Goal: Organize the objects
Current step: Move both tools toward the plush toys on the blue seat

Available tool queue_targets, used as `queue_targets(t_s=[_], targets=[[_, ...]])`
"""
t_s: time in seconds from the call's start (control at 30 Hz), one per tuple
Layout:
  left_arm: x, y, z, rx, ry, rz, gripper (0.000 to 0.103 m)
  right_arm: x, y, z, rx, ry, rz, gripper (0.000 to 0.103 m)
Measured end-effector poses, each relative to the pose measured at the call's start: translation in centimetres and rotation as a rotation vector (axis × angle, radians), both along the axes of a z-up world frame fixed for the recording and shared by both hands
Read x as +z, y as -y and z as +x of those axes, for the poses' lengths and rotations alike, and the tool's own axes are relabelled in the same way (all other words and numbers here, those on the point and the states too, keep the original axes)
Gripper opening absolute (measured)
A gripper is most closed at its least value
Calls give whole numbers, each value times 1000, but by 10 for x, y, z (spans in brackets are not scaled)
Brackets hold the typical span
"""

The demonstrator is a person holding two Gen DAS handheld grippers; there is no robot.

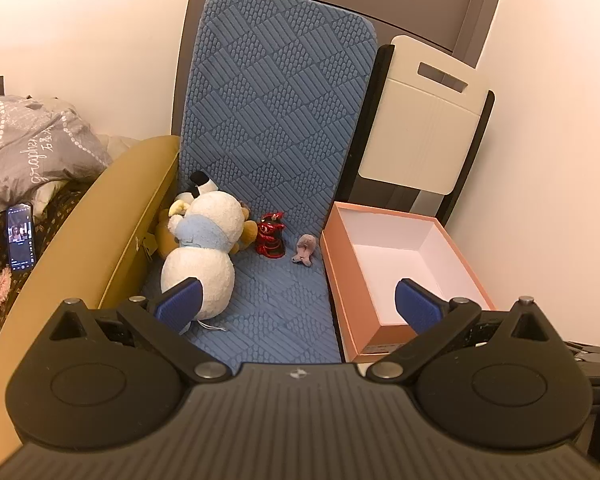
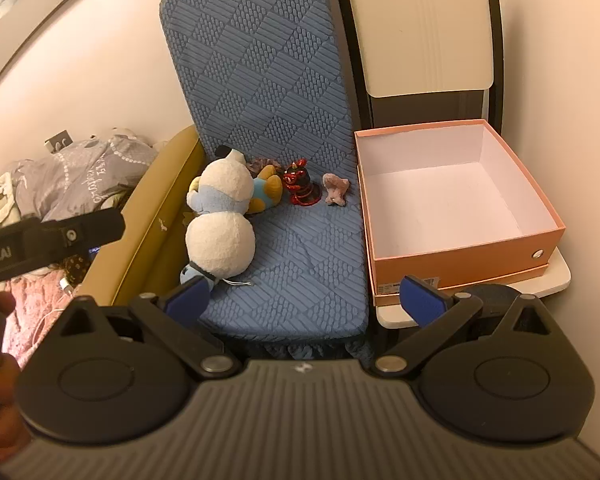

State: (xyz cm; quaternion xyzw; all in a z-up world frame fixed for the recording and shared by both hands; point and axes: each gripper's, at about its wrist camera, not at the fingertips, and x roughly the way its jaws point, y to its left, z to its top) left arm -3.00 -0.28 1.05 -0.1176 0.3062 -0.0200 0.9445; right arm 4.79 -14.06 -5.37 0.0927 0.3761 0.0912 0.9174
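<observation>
Right wrist view: both grippers — left gripper (image 1: 300,304), right gripper (image 2: 304,296) — gape wide, empty. Toys lie just beside the orange box (image 2: 460,260); the bulky white plush (image 2: 220,216) could snag its rim.

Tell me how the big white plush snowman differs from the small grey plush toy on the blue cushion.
The white plush snowman is far bigger than the grey plush toy. The snowman lies near the cushion's left edge against other toys; the grey toy lies alone, nearest the orange box. The snowman wears a light blue scarf; the grey toy is plain. Both are soft and rest on the blue cushion.
</observation>
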Motion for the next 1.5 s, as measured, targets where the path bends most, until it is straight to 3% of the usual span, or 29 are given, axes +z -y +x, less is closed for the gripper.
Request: queue_targets(t_s=[0.87,1.5], targets=[[-12,18,8,-2,-33,12,103,-9,10,0,-22,-31,45,103],[-40,16,63,7,-121,-4,103,-27,15,37,-24,-66,61,102]])
